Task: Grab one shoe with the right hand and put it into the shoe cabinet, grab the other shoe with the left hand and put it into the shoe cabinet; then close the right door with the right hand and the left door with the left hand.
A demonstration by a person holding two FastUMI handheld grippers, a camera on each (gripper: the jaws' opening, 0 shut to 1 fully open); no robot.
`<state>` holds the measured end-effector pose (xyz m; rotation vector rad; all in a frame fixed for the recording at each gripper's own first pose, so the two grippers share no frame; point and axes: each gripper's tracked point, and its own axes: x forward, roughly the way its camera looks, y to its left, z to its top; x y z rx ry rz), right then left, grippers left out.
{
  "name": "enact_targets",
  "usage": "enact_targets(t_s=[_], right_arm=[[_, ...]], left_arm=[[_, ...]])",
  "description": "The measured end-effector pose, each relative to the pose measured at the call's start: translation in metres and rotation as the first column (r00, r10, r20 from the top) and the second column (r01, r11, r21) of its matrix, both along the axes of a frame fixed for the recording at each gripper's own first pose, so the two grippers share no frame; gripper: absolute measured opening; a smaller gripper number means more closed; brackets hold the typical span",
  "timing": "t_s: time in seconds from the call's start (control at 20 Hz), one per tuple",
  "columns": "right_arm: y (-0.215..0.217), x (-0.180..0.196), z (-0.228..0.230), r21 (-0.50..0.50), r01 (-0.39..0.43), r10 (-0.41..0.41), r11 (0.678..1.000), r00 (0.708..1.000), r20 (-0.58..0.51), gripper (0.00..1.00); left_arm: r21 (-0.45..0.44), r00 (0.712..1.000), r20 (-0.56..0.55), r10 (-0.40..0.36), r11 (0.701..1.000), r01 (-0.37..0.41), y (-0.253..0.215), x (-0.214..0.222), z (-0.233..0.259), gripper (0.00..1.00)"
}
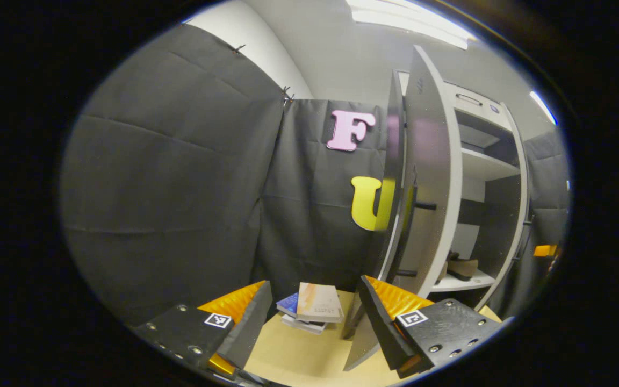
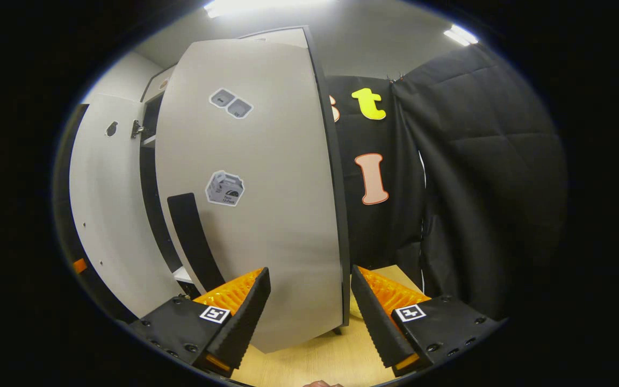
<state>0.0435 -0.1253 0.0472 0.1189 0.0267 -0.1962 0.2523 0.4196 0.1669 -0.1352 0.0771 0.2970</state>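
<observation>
With both claws open, the right claw (image 2: 309,306) straddling the right door (image 2: 256,215) edge risks jamming it, while the left door (image 1: 427,177) could strike the left claw (image 1: 315,317).

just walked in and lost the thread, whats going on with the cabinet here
A person holds a claw in each hand in front of a shoe cabinet whose two doors both stand open. Shoes already sit on its bottom shelf. The right claw is open, with the edge of the right door between its fingers, which are not pressing on it. The left claw is open and empty near the left door, above a table with a stack of books.
</observation>
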Motion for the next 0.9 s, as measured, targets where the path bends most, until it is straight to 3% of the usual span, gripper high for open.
enact_targets(t_s=[0.05, 0.1, 0.3, 0.45, 0.65, 0.7, 0.75, 0.9], right_arm=[[0.000, -0.001, 0.001, -0.001, 0.000, 0.000, 1.000, 1.000, -0.003, 0.92], [-0.001, -0.002, 0.002, -0.005, 0.003, -0.003, 1.000, 1.000, -0.003, 0.96], [0.000, -0.010, 0.004, -0.016, 0.014, -0.014, 1.000, 1.000, 0.010, 0.96], [-0.001, -0.018, -0.006, -0.024, 0.014, -0.014, 1.000, 1.000, -0.004, 0.92], [-0.005, -0.025, -0.029, 0.001, 0.033, -0.033, 0.999, 0.999, -0.040, 0.96], [-0.004, -0.025, -0.035, 0.020, 0.033, -0.032, 0.999, 0.998, -0.048, 0.92], [-0.004, -0.025, -0.038, 0.037, 0.032, -0.030, 0.999, 0.998, -0.054, 0.95], [-0.005, -0.027, -0.042, 0.058, 0.040, -0.037, 0.997, 0.998, -0.056, 0.96]], left_arm=[[-0.008, 1.000, 0.010, -0.022, 1.000, 0.022, 0.005, 0.011, 0.007, 0.94], [-0.010, 0.999, 0.010, -0.044, 0.999, 0.044, 0.008, 0.020, 0.009, 0.94], [0.024, 0.996, 0.023, -0.089, 0.996, 0.088, 0.021, 0.055, 0.029, 0.94], [0.021, 0.985, 0.051, -0.166, 0.986, 0.165, 0.014, 0.078, 0.048, 0.94], [0.017, 0.970, 0.097, -0.222, 0.975, 0.222, -0.002, 0.088, 0.063, 0.94], [0.020, 0.969, 0.090, -0.230, 0.973, 0.230, -0.006, 0.088, 0.061, 1.00], [0.026, 0.966, 0.084, -0.243, 0.970, 0.242, -0.010, 0.089, 0.061, 1.00], [0.080, 0.965, 0.072, -0.253, 0.966, 0.247, -0.016, 0.093, 0.063, 1.00]])
